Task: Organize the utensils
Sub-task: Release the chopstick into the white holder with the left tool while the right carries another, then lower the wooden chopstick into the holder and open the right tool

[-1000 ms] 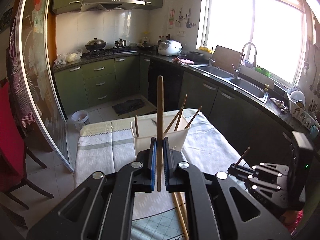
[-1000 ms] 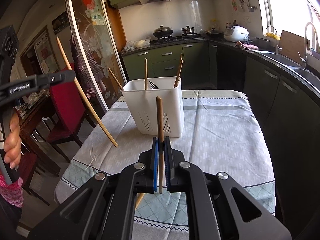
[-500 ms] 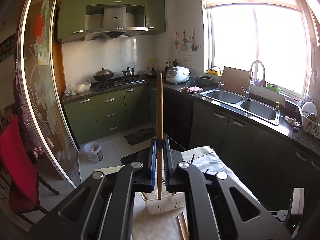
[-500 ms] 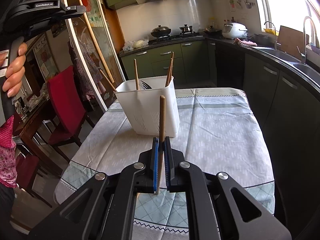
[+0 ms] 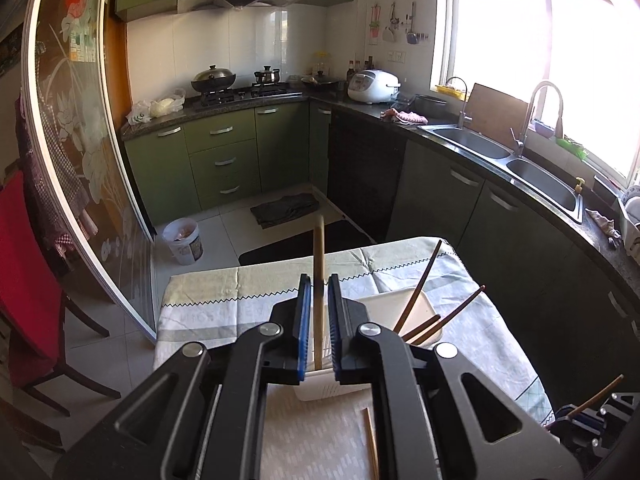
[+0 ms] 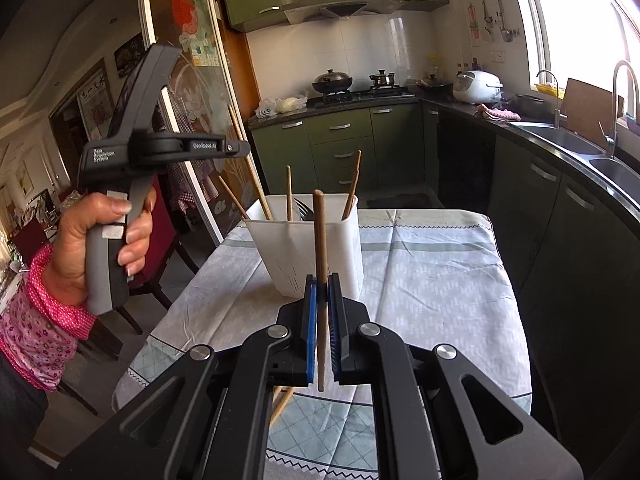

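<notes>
A white utensil holder [image 6: 316, 252] stands on the table with several chopsticks leaning in it. My left gripper [image 5: 318, 312] hovers right above the holder [image 5: 416, 308]. Its jaws stand slightly apart around a wooden chopstick [image 5: 318, 264], whose lower end has slid down into the holder. In the right wrist view the left gripper [image 6: 236, 147] is held up at the left, above the holder's left side. My right gripper [image 6: 321, 304] is shut on another wooden chopstick [image 6: 320, 232], upright, in front of the holder. Its fingers also show in the left wrist view [image 5: 592, 424].
The table has a pale checked cloth [image 6: 432, 280]. Loose chopsticks lie on it near me [image 5: 372, 444] [image 6: 284, 404]. A red chair [image 5: 24, 280] stands at the table's left. Green cabinets [image 5: 224, 160] and a sink counter [image 5: 520, 168] lie beyond.
My left gripper has moved over the holder and tipped down. Its jaws have eased apart and the chopstick has slid down into the holder. The right gripper has barely moved.
</notes>
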The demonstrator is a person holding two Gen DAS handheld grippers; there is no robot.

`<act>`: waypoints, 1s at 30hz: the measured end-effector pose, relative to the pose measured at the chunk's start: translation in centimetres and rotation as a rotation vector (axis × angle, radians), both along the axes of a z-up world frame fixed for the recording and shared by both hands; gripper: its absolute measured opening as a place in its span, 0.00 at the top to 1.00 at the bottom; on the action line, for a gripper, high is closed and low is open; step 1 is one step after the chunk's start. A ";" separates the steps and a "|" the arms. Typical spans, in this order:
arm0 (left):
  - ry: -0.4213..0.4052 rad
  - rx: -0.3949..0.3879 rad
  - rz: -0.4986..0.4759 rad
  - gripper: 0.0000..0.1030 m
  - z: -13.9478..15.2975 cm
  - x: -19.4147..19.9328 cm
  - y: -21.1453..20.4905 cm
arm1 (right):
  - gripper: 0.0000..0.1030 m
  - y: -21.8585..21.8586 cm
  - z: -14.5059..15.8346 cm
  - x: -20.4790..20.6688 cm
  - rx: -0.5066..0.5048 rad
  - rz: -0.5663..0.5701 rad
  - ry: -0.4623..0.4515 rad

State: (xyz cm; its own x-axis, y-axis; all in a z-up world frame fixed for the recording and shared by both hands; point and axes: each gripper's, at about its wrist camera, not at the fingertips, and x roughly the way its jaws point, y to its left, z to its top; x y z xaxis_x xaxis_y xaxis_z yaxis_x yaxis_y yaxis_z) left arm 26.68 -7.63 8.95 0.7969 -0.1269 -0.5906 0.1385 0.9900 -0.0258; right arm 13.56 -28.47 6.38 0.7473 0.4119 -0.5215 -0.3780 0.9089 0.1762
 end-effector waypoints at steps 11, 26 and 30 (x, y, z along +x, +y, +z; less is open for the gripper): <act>-0.140 -0.033 -0.038 0.66 2.5 -7.9 1.7 | 0.94 1.4 9.8 2.9 0.096 -0.041 -0.220; -0.018 -0.008 -0.028 0.66 -2.6 -12.5 5.7 | 0.93 4.4 6.9 16.5 0.053 -0.162 -0.084; 0.026 -0.014 -0.031 0.66 -3.7 -11.7 5.7 | 0.92 5.3 4.5 16.7 0.008 -0.142 -0.042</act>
